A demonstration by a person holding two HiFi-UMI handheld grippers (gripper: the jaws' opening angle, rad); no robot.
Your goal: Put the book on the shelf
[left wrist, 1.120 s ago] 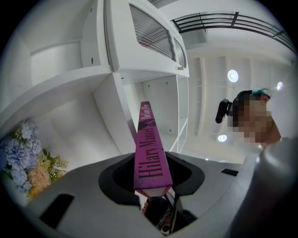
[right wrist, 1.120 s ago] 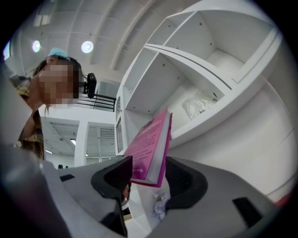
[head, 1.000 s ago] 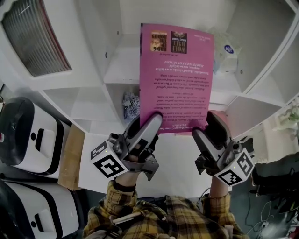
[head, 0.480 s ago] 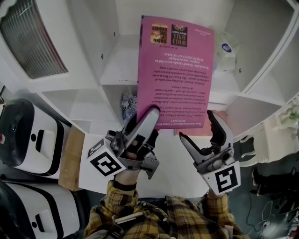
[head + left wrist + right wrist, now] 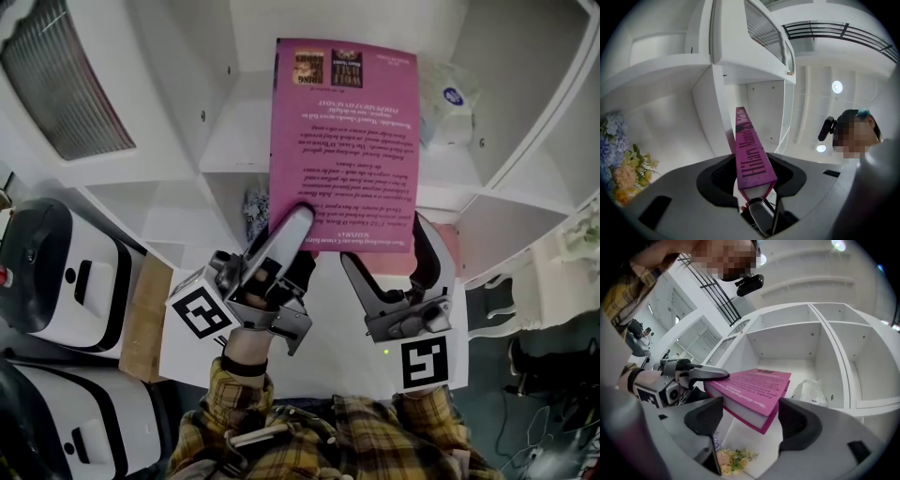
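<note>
book [image 5: 342,150] held flat before an open compartment of the shelf [image 5: 234,131]. left gripper [image 5: 295,230] clamps the book's near edge; right gripper [image 5: 386,251] is opening wide, the book's corner between its jaws untouched. best slid in level, clear of the shelf walls.

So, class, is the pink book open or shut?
Shut: on the pink book, both covers lie flat against the white page block.

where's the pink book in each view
head view: book top centre, against the shelf.
left gripper view: book at centre, spine toward camera.
right gripper view: book at centre, back cover showing.
shared landmark: the white shelf, behind the book in all three.
</note>
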